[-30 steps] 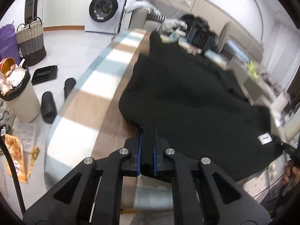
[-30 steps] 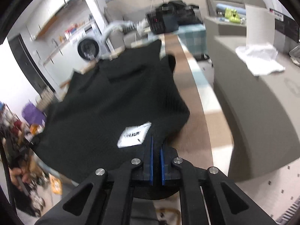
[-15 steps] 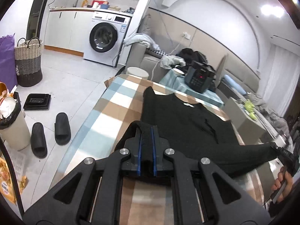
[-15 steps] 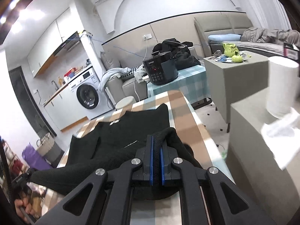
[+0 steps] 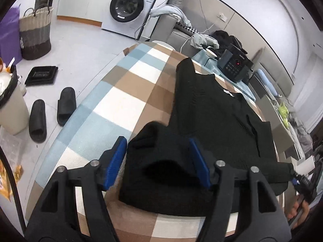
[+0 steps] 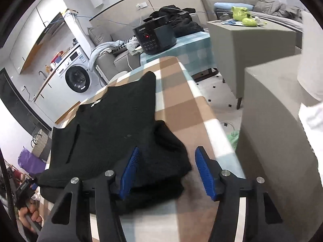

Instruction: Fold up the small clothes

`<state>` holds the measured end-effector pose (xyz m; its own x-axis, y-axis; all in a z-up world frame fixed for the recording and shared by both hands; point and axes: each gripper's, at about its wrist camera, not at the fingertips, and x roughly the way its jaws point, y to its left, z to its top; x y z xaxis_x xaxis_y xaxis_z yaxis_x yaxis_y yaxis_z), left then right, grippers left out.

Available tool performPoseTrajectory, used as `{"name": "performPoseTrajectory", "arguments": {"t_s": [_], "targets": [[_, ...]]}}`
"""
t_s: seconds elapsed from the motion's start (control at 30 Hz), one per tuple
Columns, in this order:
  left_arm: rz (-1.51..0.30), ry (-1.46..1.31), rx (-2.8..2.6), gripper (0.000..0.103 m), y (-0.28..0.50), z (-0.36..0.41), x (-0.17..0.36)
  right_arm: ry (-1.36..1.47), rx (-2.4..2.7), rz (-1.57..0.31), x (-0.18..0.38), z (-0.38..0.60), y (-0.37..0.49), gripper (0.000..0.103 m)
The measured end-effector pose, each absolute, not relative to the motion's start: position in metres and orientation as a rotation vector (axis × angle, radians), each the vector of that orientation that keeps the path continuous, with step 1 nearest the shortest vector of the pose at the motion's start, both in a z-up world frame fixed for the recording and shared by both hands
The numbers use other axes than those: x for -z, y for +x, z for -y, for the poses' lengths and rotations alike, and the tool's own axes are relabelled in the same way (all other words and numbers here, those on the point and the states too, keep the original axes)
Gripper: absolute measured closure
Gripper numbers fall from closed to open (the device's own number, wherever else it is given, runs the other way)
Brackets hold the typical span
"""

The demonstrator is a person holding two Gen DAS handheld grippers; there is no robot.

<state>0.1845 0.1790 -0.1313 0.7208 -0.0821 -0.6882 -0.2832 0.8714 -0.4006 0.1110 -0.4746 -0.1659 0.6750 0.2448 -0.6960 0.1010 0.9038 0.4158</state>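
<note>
Because both of your grippers hang spread wide with nothing between their pads, the black sweater (image 5: 212, 121) lies free on the checked table (image 5: 121, 100), and from here the biggest risk is the bulk at the near edge. That near end sits bunched and doubled over close to the table's rim, so a careless drag toward you would likely pull the heap off the edge or undo the fold.

Next in size, the body lies flat with its long axis running away from you down the table, the neck with its white label (image 5: 228, 92) pointing to the far end, toward the dark cooker (image 5: 235, 65) on the side table. If you shove one side only, that axis will skew and the next fold will come out crooked.

Your left gripper (image 5: 159, 161) straddles the rumpled near-left corner; your right gripper (image 6: 167, 169) straddles the near-right one, where a lump of cloth rises between the blue pads (image 6: 131, 167). Closing there may catch several layers at once, judging by how thick the heap looks.

Smallest, a dark slit (image 5: 251, 126) in the body, perhaps a pocket, could snag a fingertip.
</note>
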Motion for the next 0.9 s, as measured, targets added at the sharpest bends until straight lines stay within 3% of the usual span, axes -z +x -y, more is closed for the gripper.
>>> {"name": "performPoseTrajectory", "arguments": {"t_s": [0.3,0.43,0.5,0.67,0.9], "targets": [[-0.848,-0.465,-0.042,0.043,0.205,-0.161,0.150,0.477,-0.190,-0.913,0.186,0.457,0.130,0.043],[-0.865,-0.424,-0.008,0.060,0.211,-0.151,0.156,0.396,-0.192,-0.937,0.189,0.443,0.133,0.047],[-0.872,-0.393,0.004,0.067,0.212,-0.144,0.154,0.376,-0.189,-0.945,0.190,0.440,0.134,0.057],[-0.876,-0.353,0.011,0.069,0.208,-0.138,0.151,0.359,-0.197,-0.966,0.191,0.436,0.129,0.065],[-0.891,-0.312,0.023,0.069,0.179,-0.135,0.148,0.353,-0.201,-0.990,0.190,0.436,0.103,0.066]]}}
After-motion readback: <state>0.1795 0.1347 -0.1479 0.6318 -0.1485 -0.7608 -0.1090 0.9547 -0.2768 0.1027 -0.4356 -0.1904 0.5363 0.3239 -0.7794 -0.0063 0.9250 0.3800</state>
